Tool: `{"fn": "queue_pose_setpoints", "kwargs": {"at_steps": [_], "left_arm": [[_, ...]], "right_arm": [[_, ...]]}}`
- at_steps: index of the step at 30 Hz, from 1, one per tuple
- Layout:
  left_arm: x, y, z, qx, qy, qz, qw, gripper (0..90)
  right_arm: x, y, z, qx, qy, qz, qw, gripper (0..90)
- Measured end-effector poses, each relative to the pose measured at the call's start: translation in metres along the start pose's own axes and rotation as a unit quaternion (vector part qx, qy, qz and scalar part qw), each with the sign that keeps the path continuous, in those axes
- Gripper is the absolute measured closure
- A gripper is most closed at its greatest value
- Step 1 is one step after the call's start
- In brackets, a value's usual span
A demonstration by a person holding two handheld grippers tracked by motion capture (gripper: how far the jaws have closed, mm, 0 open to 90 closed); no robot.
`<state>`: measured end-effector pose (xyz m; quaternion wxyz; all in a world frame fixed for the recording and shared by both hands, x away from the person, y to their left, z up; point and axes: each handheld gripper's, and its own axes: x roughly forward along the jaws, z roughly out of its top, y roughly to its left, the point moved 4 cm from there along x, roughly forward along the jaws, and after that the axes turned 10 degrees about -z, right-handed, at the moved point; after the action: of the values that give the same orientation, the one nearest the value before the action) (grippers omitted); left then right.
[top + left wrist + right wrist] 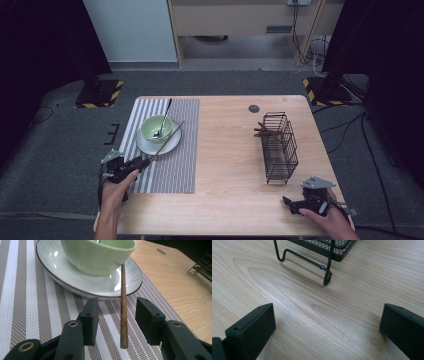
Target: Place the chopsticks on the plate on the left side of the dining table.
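In the left gripper view you are seeing what the high view is too small to settle: the wooden chopstick (123,312) is standing between the two black jaws of your left gripper (117,322) with a gap on each side, so the pads are not pressing it; the jaws are sitting partly apart and holding nothing. Its far end is leaning against the rim of the pale plate (65,277), just beside the green bowl (97,255), and its near end is hanging over the striped placemat (27,305). From the high view you are getting the wider layout instead: the chopstick (165,141) is lying slantwise across the plate (145,145) toward your left gripper (142,162), and your left hand (116,187) is coming in from the bottom edge with the gripper pointing up and to the right, over the placemat's near left corner. Your right hand (325,212) is resting at the near right corner of the table (225,150), its right gripper (286,201) pointing left. In the right gripper view its jaws are standing wide apart over bare wood with nothing between them, and the foot of the black wire basket (327,272) is showing just ahead. The bowl (156,127) is sitting on the plate with a metal spoon (163,119) resting in it, and the wire basket (280,145) is holding several dark wooden sticks (261,131) poking out of its left side.
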<state>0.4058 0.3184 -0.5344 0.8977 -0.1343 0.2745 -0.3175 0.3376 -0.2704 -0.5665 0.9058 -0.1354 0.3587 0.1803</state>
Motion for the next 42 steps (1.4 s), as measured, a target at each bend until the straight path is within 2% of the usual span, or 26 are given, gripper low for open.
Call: {"fn": "queue_pose_setpoints", "kwargs": {"at_steps": [12,19,24,31,42], "left_arm": [[0.007,-0.028,0.016,0.045,-0.001,0.005,0.999,51.2],[0.018,-0.048,0.025,0.058,0.004,-0.008,0.9983,51.3],[0.032,-0.065,0.031,0.063,0.015,-0.027,0.9975,51.4],[0.053,-0.081,0.043,0.067,0.035,-0.041,0.9963,47.6],[0.087,-0.116,0.062,0.089,0.058,-0.067,0.9921,44.3]], "right_arm": [[0.0,0.0,0.0,0.0,0.001,0.001,1.0,0.4],[0.0,0.0,0.0,-0.001,0.0,0.001,1.0,0.4],[0.0,0.0,0.0,-0.001,0.0,0.001,1.0,0.4],[0.0,0.0,0.0,-0.001,0.001,0.001,1.0,0.4],[0.0,0.0,0.0,-0.001,0.001,0.001,1.0,0.3]]}}
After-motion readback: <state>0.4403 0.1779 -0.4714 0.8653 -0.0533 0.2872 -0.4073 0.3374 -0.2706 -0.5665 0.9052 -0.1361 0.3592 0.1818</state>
